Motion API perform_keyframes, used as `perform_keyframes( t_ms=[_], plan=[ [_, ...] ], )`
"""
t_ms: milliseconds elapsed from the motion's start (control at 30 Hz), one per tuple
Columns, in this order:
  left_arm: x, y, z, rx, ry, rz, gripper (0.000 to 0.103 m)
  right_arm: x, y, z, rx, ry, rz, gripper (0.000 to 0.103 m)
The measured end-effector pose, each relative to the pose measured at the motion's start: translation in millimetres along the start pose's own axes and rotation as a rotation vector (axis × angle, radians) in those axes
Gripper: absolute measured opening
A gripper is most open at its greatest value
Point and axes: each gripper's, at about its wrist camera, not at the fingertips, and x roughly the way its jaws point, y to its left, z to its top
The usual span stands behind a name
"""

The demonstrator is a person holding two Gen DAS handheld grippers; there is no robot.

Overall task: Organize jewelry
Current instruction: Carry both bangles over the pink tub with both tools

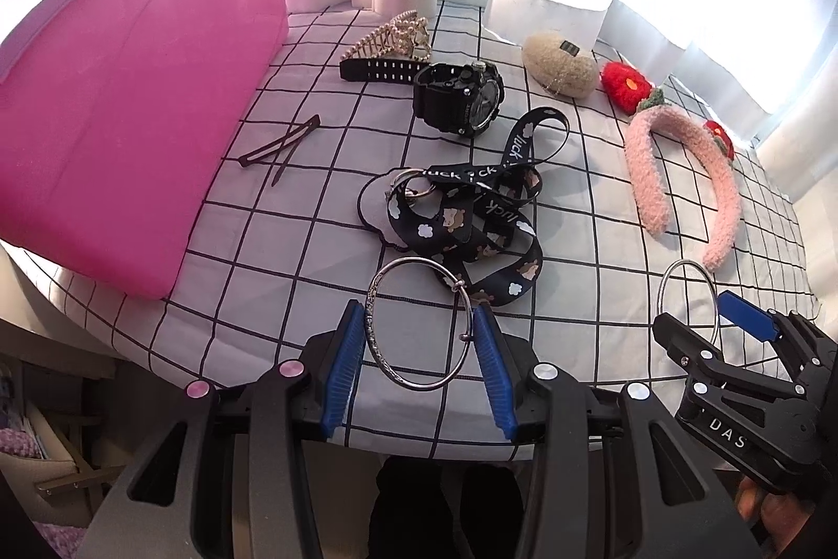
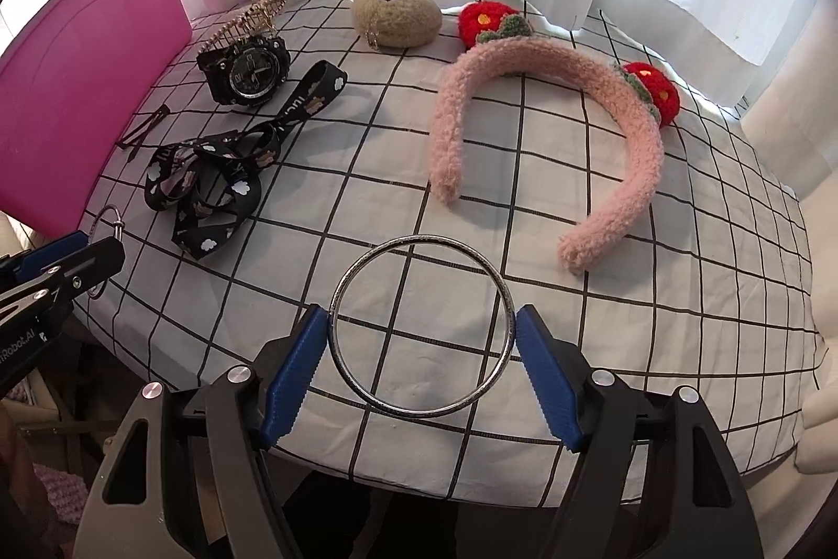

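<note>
Jewelry lies spread over a checked cloth [image 2: 576, 297], and each gripper has a silver ring between its blue pads. In the right wrist view the right gripper [image 2: 423, 328] is clamped on a plain silver bangle [image 2: 422, 244]; both pads touch its rim at the left and right, and the hoop stands out flat ahead of the jaws, low in the centre of the frame. In the left wrist view the left gripper [image 1: 419, 333] grips a thinner clasped bracelet [image 1: 416, 323] the same way, its small clasp knobs at the right side by the right pad.

Only the right wrist view shows the pink fuzzy headband [image 2: 544, 129] whole, an arch with its open ends toward the camera and red knitted flowers [image 2: 652, 87] near its top. The left wrist view alone shows the black printed lanyard [image 1: 471, 213] clearly, its key ring at the left and its long strap running toward the upper right. Beyond it sits a black watch [image 1: 458, 95], a pearl hair comb [image 1: 398, 35] partly behind the strap, a beige fluffy pouch [image 1: 560, 64], and two dark hair clips [image 1: 283, 145] beside a pink box [image 1: 131, 113] filling the left side.

The box's top is cut off by the frame edge, and bright curtains wash out the far edge of the cloth.
</note>
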Motion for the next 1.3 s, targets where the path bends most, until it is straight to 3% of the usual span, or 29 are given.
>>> perform_keyframes(
  t_ms=[367, 700, 1000, 1300],
  plan=[
    [-52.8, 3.4, 31.7, -0.016, -0.114, -0.012, 0.042, -49.2, 14.8, 40.6, -0.043, -0.127, 0.037, 0.071],
    [-115.6, 35.1, 80.9, -0.082, -0.279, 0.050, 0.042, -106.6, 63.7, 103.8, -0.153, -0.294, 0.116, 0.071],
    [-149.9, 112.2, 109.8, -0.199, -0.353, 0.175, 0.042, -132.6, 151.2, 159.0, -0.307, -0.391, 0.259, 0.071],
    [-140.4, 208.2, 127.3, -0.321, -0.309, 0.283, 0.042, -121.1, 254.8, 209.1, -0.444, -0.365, 0.381, 0.071]
  ],
)
